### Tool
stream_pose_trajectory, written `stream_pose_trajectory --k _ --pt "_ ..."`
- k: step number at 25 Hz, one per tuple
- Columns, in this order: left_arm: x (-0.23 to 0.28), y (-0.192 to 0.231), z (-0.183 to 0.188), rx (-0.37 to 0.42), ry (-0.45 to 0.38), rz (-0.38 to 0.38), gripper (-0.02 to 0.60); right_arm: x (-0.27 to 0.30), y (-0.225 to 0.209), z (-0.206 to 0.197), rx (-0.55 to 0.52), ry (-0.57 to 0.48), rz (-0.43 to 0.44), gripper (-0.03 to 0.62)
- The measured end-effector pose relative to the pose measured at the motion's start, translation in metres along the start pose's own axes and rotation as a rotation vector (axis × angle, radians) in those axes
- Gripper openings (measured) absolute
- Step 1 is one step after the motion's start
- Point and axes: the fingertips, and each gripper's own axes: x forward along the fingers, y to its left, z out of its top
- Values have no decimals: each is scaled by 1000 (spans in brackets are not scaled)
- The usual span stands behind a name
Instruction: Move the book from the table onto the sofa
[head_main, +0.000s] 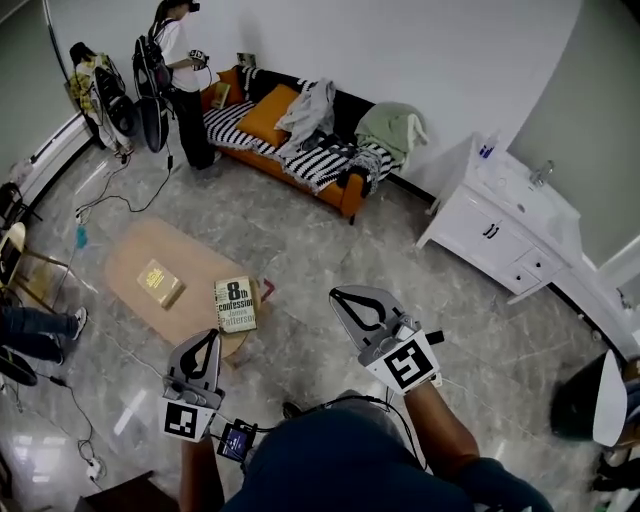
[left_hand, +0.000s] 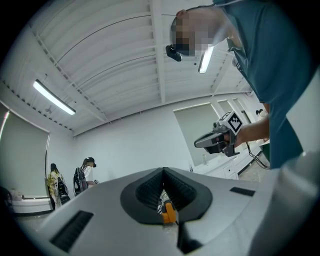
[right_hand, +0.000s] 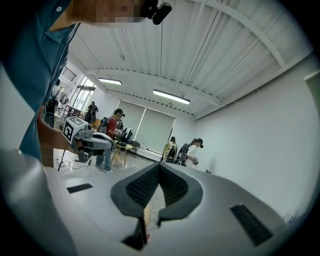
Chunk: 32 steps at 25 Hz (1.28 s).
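Head view: 2 books lie on the low wooden desk (head_main: 135, 250), a tan book (head_main: 160, 283) and a white book (head_main: 236, 303) at its near end. The orange sofa (head_main: 345, 195) (strewn with clothes and cushions) stands well apart. The left gripper (head_main: 209, 340) and right gripper (head_main: 342, 297) hover nearby.

Left gripper view: fingers (left_hand: 145, 192) pressed together, holding nothing.

Right gripper view: the same, fingers together and empty.
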Motion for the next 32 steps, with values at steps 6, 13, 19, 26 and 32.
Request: stream_pose_trajectory --k 6,13,19,26,32 --pt "2 20 -15 -24 33 21 3 25 -7 1 2 -2 16 14" --pt "30 34 -29 -14 79 77 3 60 -42 -21 51 -29 57 14" --pt "85 41 -33 -13 101 124 3 84 -88 -42 81 -67 121 14" --pt "144 31 -41 18 141 189 3 97 -144 -67 113 -109 187 14" --pt "179 42 -45 37 157 253 3 116 -181 -84 143 -125 223 14"
